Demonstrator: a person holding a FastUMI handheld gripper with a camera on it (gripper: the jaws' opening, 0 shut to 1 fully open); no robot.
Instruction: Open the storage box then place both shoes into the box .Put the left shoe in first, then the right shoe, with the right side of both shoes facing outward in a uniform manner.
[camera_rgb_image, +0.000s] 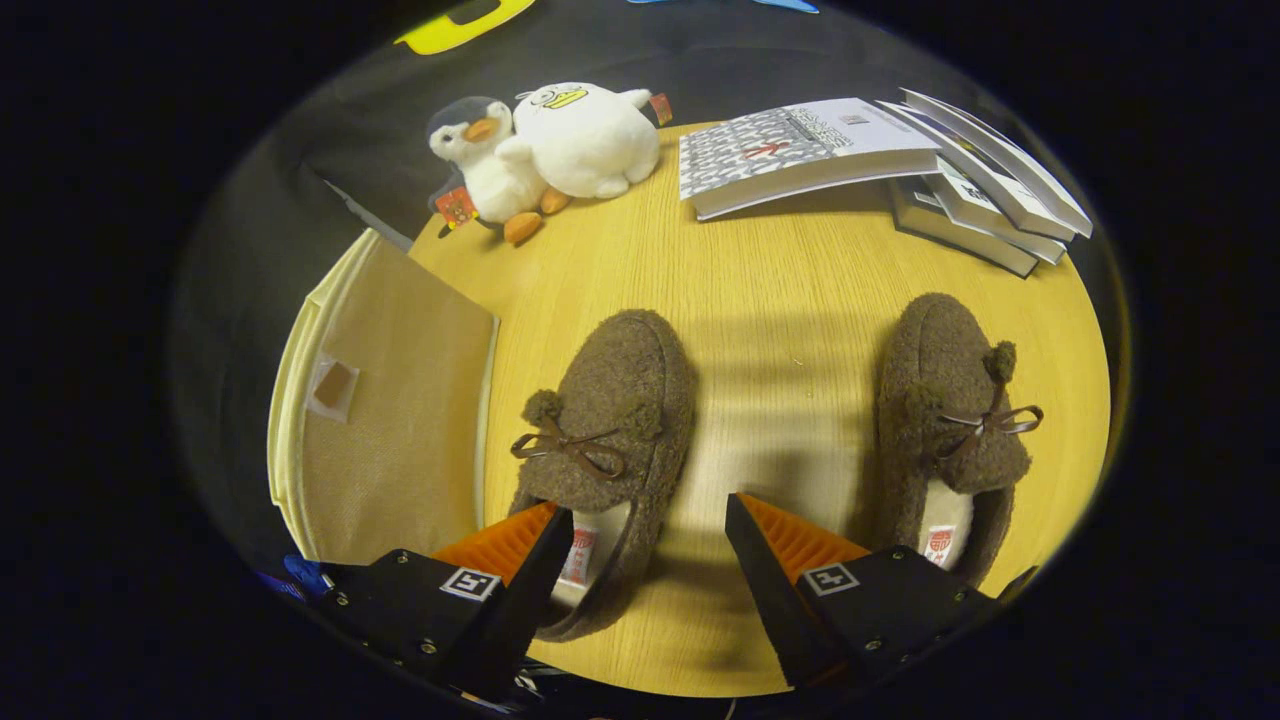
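Shoes under inspection: two brown fleece slippers with cord bows and pom-poms, both lying on the round wooden table (780, 300), toes pointing away from the gripper. The left-hand slipper (610, 420) sits partly between the fingers, its heel opening just beside the left finger (520, 590); the right-hand slipper (950, 420) lies well apart from it, beyond the right finger (800, 600). The gripper (650, 525) hangs above the table with its fingers spread wide, gripping nothing. The storage box (390, 430), a beige fabric item, stands at the table's edge to the left of the near slipper; the face seen carries a small tab, and whether its lid is open cannot be told from this angle. Handling assessment: the slippers look light, soft and compressible, with a fuzzy surface that should resist slipping; nothing fragile. The upper will likely fold under pressure, so a pinch across the heel collar or the side wall near the opening, where lining and sole give some body, appears the soundest hold. The bow and pom-poms are judged poor holds, likely to stretch or let the shoe swing. The box panels look pliable and may flex when pushed. Unrelated items beyond: two plush birds (540, 145) and stacked books (870, 160).
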